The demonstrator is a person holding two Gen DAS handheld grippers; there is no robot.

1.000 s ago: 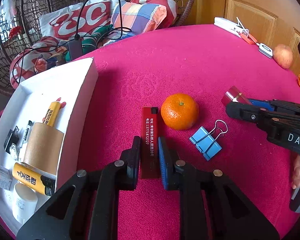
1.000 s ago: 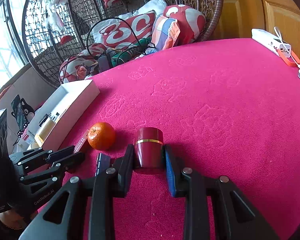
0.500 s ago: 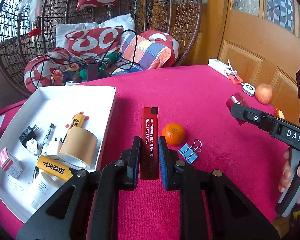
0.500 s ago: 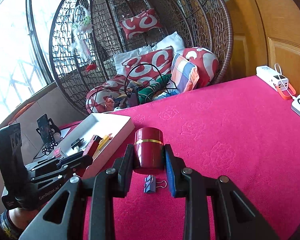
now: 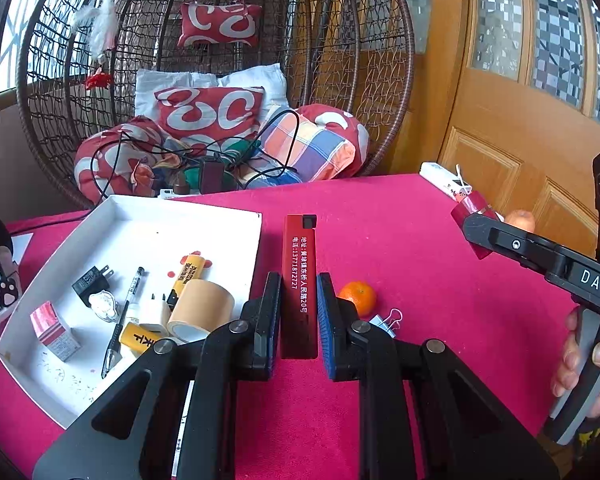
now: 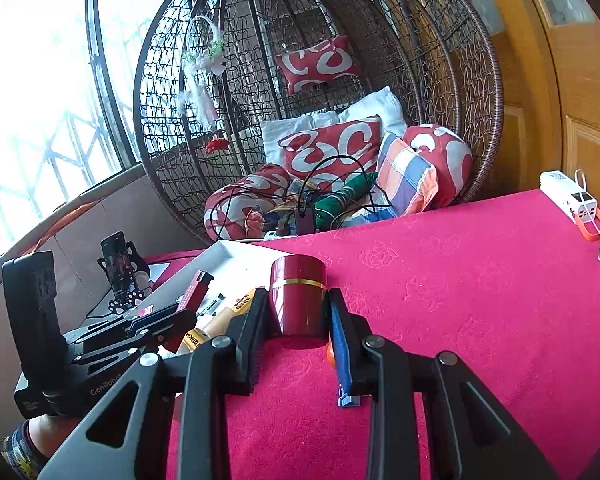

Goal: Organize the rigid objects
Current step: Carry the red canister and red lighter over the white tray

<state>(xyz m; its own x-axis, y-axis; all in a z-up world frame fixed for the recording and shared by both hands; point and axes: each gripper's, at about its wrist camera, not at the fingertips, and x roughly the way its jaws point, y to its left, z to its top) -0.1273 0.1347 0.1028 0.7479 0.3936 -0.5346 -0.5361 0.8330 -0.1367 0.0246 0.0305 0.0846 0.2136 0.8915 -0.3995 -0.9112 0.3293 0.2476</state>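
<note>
Left claw (image 5: 298, 312) clamped on flat red bar (image 5: 299, 276), right claw (image 6: 298, 320) clamped on red cylindrical tin (image 6: 298, 300), both held above pink bench (image 5: 420, 272) beside white tray (image 5: 204, 216).

tray (image 5: 236, 216) left on table (image 5: 420, 280) — tape roll (image 5: 200, 308) inside; orange (image 5: 358, 296) right, binder clip (image 5: 386, 322) beside.

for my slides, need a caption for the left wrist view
Left gripper holds a flat red box aloft beside the white tray.
</note>
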